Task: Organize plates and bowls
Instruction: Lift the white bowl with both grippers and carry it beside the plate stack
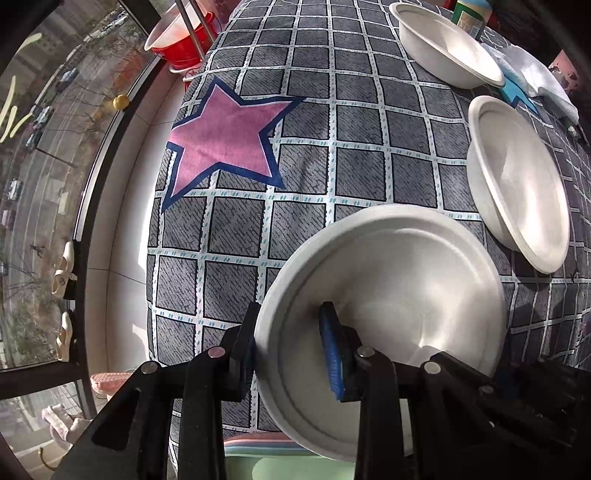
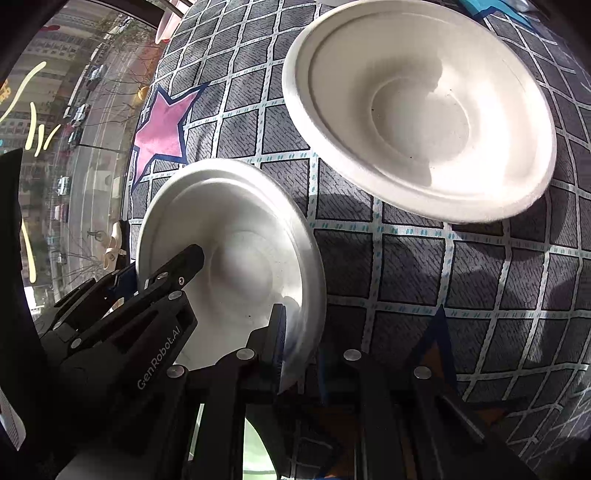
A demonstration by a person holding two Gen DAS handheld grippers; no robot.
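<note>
My left gripper (image 1: 291, 343) is shut on the rim of a white paper bowl (image 1: 391, 291) and holds it tilted over the near edge of the checked tablecloth (image 1: 303, 173). In the right wrist view the same bowl (image 2: 236, 266) shows at lower left, with the left gripper (image 2: 162, 280) on its left rim and my right gripper (image 2: 299, 336) around its right rim, jaws apart. A second white bowl (image 1: 517, 181) sits to the right, also seen in the right wrist view (image 2: 417, 110). A third white bowl (image 1: 443, 44) sits at the far right.
A red bucket with a white basin (image 1: 177, 37) stands beyond the table's far left corner. A green bottle (image 1: 469, 14) and a white cloth (image 1: 539, 77) lie at the far right. A window (image 1: 40, 177) runs along the left. A pink star (image 1: 225, 136) marks the tablecloth.
</note>
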